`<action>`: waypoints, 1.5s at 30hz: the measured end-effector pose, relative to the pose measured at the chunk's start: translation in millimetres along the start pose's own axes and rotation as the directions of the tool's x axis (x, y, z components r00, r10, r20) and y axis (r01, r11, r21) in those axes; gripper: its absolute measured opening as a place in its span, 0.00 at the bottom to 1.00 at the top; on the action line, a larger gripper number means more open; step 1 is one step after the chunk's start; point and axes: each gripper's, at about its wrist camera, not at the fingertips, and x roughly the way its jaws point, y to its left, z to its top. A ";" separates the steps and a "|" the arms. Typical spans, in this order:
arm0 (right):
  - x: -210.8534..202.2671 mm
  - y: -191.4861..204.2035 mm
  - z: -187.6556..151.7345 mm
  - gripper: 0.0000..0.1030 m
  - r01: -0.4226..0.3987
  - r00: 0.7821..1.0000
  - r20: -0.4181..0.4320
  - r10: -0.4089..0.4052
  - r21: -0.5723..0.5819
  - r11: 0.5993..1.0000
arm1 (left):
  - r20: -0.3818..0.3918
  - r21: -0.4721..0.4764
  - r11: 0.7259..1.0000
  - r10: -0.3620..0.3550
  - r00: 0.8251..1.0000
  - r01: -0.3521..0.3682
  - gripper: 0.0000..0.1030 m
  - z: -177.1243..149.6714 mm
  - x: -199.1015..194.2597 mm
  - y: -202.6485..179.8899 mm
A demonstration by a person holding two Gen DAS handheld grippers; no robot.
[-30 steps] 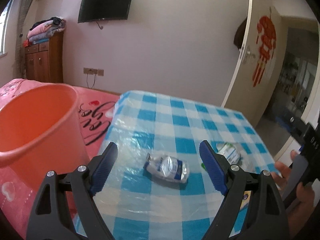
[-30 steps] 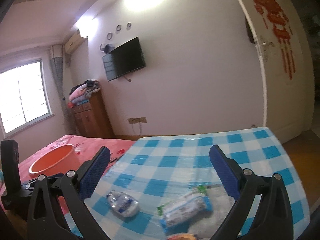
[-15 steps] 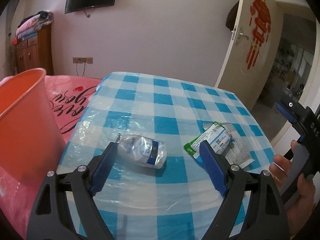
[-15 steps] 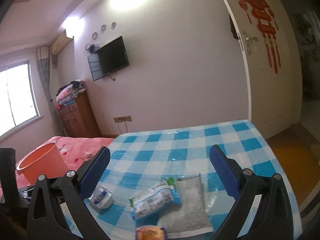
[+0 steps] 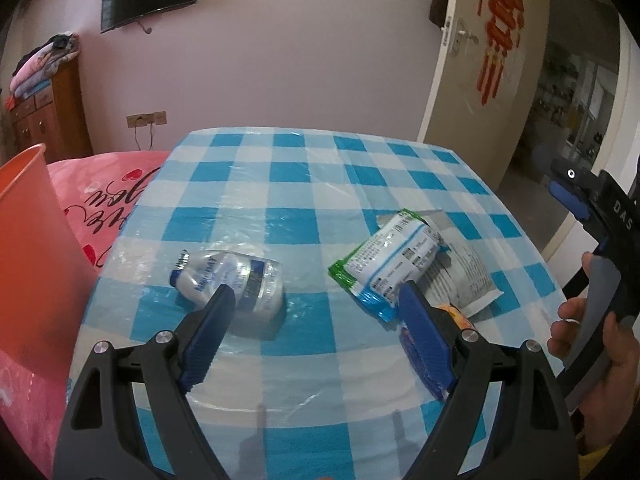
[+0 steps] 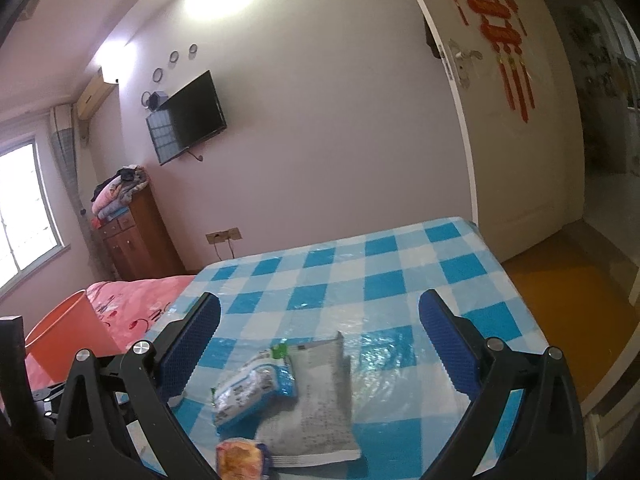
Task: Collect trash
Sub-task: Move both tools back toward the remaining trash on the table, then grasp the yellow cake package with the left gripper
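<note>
While both claws are hanging spread wide above the worktop (image 5: pixel 320 184), neither is gripping anything. The left claw (image 5: pixel 316 312) is hovering over the near part of the checked cloth, its left finger overlapping the crushed bottle (image 5: pixel 232 276) in the left wrist view; whether they are touching cannot be told. That bottle is lying on its side near the worktop's left edge, cap end pointing toward the left edge. A green-and-white wrapper (image 5: pixel 388 264) is lying toward the right edge, resting partly on a flat grey packet (image 5: pixel 464 272). Just at the near side of those two, an orange snack pack (image 5: pixel 456 314) is peeking out behind the left claw's right finger.

The right claw (image 6: pixel 320 344) is hanging open over the same pile, with the wrapper (image 6: pixel 256 390), the grey packet (image 6: pixel 320 404) and the orange pack (image 6: pixel 240 458) all lying between its fingers in its own view, none of them gripped. The person's right hand (image 5: pixel 592 344) is squeezing that claw's handle just off the worktop's right edge.

An orange bucket (image 5: pixel 28 264) is standing beside the worktop's left edge, on a pink bed (image 5: pixel 108 184). Beyond the far edge a television (image 6: pixel 188 116) is hanging on the wall, a wooden cabinet (image 6: pixel 136 236) is standing in the corner, and a door (image 6: pixel 508 128) is standing open.
</note>
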 end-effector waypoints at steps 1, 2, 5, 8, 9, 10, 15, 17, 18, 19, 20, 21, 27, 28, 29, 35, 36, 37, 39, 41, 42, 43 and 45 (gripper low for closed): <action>0.4 -3.3 -0.8 0.95 0.004 1.000 -0.004 -0.004 0.003 1.000 | -0.007 0.005 1.000 -0.005 1.000 0.005 0.82 -0.8 1.9 -3.5; 0.9 -6.4 -1.4 0.95 0.007 1.000 -0.007 -0.007 0.006 1.000 | -0.011 0.007 1.000 -0.009 1.000 0.009 0.82 -1.3 3.0 -5.8; 2.4 -12.9 -2.5 0.95 0.021 1.000 -0.013 -0.021 0.000 1.000 | -0.028 0.020 1.000 -0.017 0.999 0.017 0.82 -2.5 7.6 -14.6; 3.9 -19.6 -3.4 0.95 0.032 0.999 -0.017 -0.032 0.000 0.999 | -0.044 0.034 0.999 -0.027 0.999 0.029 0.82 -3.7 11.0 -23.8; 4.5 -21.6 -3.6 0.95 0.033 0.999 -0.020 -0.033 0.003 0.999 | -0.050 0.037 0.999 -0.033 0.998 0.035 0.82 -4.5 12.4 -27.2; 5.2 -24.2 -4.1 0.95 0.034 0.999 -0.024 -0.034 0.009 0.999 | -0.055 0.038 0.998 -0.037 0.998 0.039 0.82 -5.0 13.4 -29.7; 8.3 -36.7 -6.2 0.95 0.034 0.998 -0.047 -0.032 0.038 0.999 | -0.090 0.053 0.996 -0.064 0.994 0.069 0.82 -10.1 21.3 -46.4; 9.7 -43.3 -6.4 0.95 0.031 0.998 -0.060 -0.027 0.059 0.998 | -0.107 0.052 0.995 -0.077 0.991 0.083 0.82 -12.2 24.8 -51.7; 10.2 -46.2 -6.7 0.95 0.030 0.997 -0.066 -0.025 0.067 0.997 | -0.120 0.046 0.995 -0.086 0.989 0.092 0.82 -13.4 27.0 -54.4; 10.8 -47.8 -6.7 0.95 0.029 0.997 -0.071 -0.024 0.071 0.997 | -0.128 0.041 0.994 -0.092 0.988 0.098 0.82 -13.9 28.7 -55.9; 11.6 -49.9 -7.1 0.95 0.029 0.997 -0.078 -0.023 0.075 0.997 | -0.142 0.032 0.994 -0.101 0.985 0.107 0.82 -15.1 31.0 -58.1; 11.9 -50.6 -7.6 0.95 0.030 0.996 -0.084 -0.023 0.077 0.997 | -0.158 0.019 0.993 -0.111 0.981 0.115 0.82 -16.3 33.5 -59.9; 18.9 -56.3 -10.3 0.95 0.011 0.989 -0.147 0.005 0.111 0.994 | -0.215 -0.048 0.989 -0.150 0.965 0.143 0.82 -24.0 43.8 -69.5; 20.3 -56.5 -11.0 0.95 0.007 0.987 -0.160 0.011 0.115 0.993 | -0.226 -0.057 0.987 -0.157 0.961 0.148 0.82 -25.0 45.7 -71.1; 21.2 -56.5 -11.6 0.95 0.003 0.985 -0.170 0.017 0.117 0.993 | -0.235 -0.067 0.986 -0.165 0.958 0.154 0.82 -25.7 47.3 -72.1; 25.3 -55.1 -14.5 0.95 -0.012 0.975 -0.217 0.039 0.125 0.992 | -0.264 -0.078 0.987 -0.156 0.952 0.141 0.82 -30.3 56.0 -81.2; 26.4 -55.2 -15.1 0.95 -0.014 0.973 -0.227 0.043 0.130 0.991 | -0.262 -0.072 0.989 -0.147 0.954 0.133 0.82 -30.2 56.4 -83.0; 28.1 -55.6 -16.2 0.95 -0.020 0.970 -0.239 0.052 0.138 0.990 | -0.263 -0.068 0.990 -0.141 0.954 0.127 0.82 -29.7 57.1 -84.1; 30.6 -56.3 -18.0 0.95 -0.028 0.965 -0.255 0.066 0.150 0.988 | -0.263 -0.058 0.992 -0.126 0.956 0.115 0.82 -29.0 58.3 -86.6; 33.5 -56.6 -20.1 0.95 -0.032 0.957 -0.279 0.076 0.158 0.987 | -0.264 -0.041 0.994 -0.110 0.958 0.103 0.82 -28.8 59.1 -89.4; 34.8 -56.4 -21.2 0.95 -0.038 0.954 -0.287 0.083 0.160 0.986 | -0.264 -0.029 0.995 -0.098 0.960 0.094 0.82 -29.0 59.5 -91.5; 35.8 -56.2 -22.1 0.95 -0.040 0.952 -0.293 0.086 0.161 0.986 | -0.264 -0.024 0.996 -0.092 0.960 0.089 0.82 -28.5 60.2 -91.9; 37.8 -55.1 -24.0 0.95 -0.048 0.948 -0.304 0.096 0.161 0.986 | -0.262 -0.012 0.997 -0.079 0.962 0.078 0.82 -28.1 61.4 -94.2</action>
